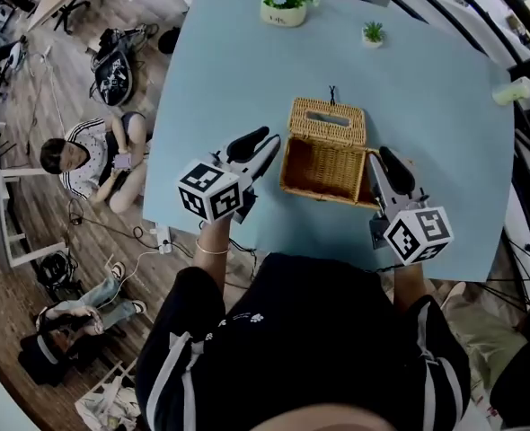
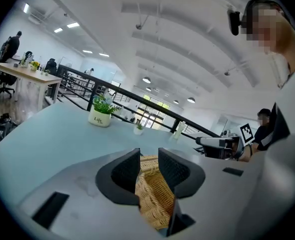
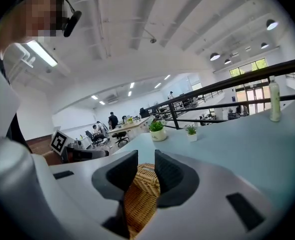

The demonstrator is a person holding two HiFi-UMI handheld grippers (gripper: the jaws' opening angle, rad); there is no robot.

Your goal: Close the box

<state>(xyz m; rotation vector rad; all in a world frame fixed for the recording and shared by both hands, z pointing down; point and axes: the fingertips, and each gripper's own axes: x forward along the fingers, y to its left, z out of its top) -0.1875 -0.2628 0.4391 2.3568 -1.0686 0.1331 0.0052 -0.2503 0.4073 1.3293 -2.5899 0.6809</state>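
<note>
An open wicker box (image 1: 322,171) stands on the pale blue table (image 1: 220,79), its lid (image 1: 328,121) folded back on the far side with a slot in the top. My left gripper (image 1: 267,147) is at the box's left wall, jaws apart with nothing between them; in the left gripper view (image 2: 148,165) the wicker box (image 2: 155,196) shows through the gap. My right gripper (image 1: 381,162) is at the box's right wall, also open. In the right gripper view (image 3: 146,166) the weave (image 3: 140,204) lies just past the pads, untouched.
A white pot with a green plant (image 1: 283,3) and a smaller potted plant (image 1: 373,32) stand at the table's far edge. A pale bottle (image 1: 514,90) sits at the right edge. People (image 1: 94,155) sit on the floor left of the table.
</note>
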